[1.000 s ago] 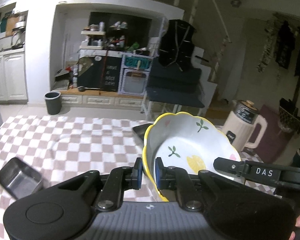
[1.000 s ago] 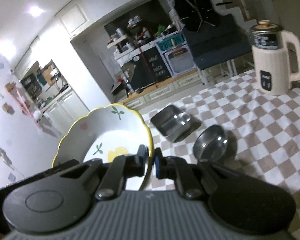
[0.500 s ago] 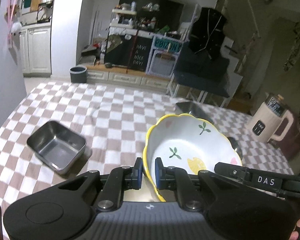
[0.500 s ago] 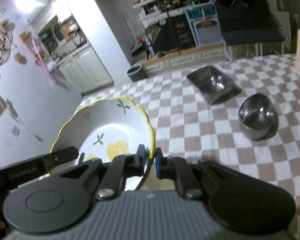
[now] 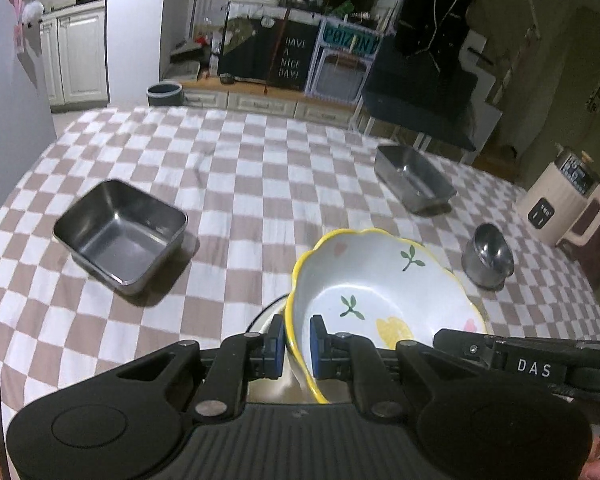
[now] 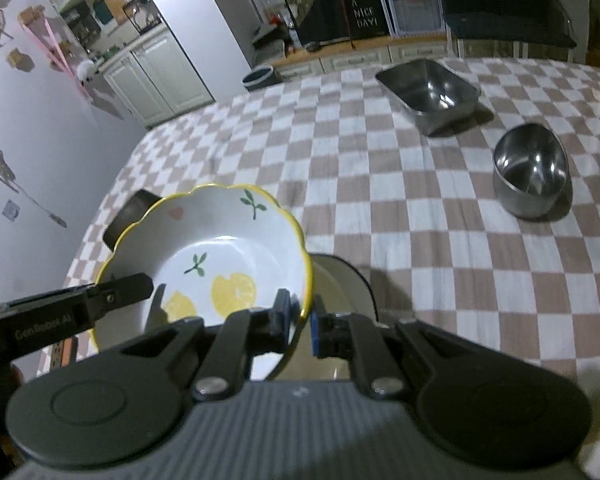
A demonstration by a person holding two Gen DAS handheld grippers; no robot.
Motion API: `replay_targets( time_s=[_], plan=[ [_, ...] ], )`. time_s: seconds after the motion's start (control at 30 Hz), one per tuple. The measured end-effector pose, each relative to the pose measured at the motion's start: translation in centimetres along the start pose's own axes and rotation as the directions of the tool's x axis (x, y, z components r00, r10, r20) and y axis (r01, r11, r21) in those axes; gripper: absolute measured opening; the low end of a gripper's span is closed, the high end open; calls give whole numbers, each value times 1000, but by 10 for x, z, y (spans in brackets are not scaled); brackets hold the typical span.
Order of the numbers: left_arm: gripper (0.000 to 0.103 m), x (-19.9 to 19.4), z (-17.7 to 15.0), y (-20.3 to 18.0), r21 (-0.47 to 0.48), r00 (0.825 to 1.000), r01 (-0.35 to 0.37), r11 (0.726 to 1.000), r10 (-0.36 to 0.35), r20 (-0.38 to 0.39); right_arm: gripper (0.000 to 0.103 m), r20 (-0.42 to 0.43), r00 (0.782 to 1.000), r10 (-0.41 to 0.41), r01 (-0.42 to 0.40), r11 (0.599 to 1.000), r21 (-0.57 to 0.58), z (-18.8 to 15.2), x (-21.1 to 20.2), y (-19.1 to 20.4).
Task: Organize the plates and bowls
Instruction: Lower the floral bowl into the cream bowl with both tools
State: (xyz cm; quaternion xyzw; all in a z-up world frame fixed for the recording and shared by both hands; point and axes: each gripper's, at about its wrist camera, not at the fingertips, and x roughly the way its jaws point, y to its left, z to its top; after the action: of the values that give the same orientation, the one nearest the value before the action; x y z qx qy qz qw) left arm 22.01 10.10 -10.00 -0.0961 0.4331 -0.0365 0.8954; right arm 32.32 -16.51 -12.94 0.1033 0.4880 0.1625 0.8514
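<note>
A white ceramic bowl point(image 5: 380, 300) with a wavy yellow rim, lemons and leaves painted inside hangs low over the checkered table, held from both sides. My left gripper point(image 5: 296, 346) is shut on its left rim. On the opposite rim my right gripper point(image 6: 302, 320) is shut, the same bowl point(image 6: 220, 248) filling the left of that view. Just under the bowl lies a cream round dish point(image 6: 340, 280) with a dark rim, mostly hidden; its edge point(image 5: 266, 316) shows beside the left finger.
Two rectangular steel trays sit on the cloth, one at the left point(image 5: 120, 236) and one at the far right point(image 5: 412, 178). A small round steel bowl point(image 5: 488, 258) stands right of the ceramic bowl. A cream electric jug point(image 5: 560, 204) stands at the right table edge.
Both grippers have sunk toward the table and tipped downward with the bowl between them. Far more tabletop shows now, and the cream dish has come into view under the bowl.
</note>
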Motion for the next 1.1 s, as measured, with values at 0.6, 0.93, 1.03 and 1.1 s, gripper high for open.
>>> replay_targets(
  time_s=[0.6,0.93,1.03,1.1],
  plan=[
    [13,31,-20,4,39,985,-46,998,52,-163,12,-115,989,-88,80,994,-70,-18,23,10],
    [14,35,-21,3,53,982,-59,997,67,-177,12,-137,986,-96,85,993,-79,-16,25,7],
    [14,36,-21,3,50,981,-53,997,61,-182,12,-141,985,-103,91,992,-87,-16,26,7],
    [14,37,-21,2,57,980,-53,997,63,-186,12,-144,984,-107,95,992,-87,-15,26,7]
  ],
)
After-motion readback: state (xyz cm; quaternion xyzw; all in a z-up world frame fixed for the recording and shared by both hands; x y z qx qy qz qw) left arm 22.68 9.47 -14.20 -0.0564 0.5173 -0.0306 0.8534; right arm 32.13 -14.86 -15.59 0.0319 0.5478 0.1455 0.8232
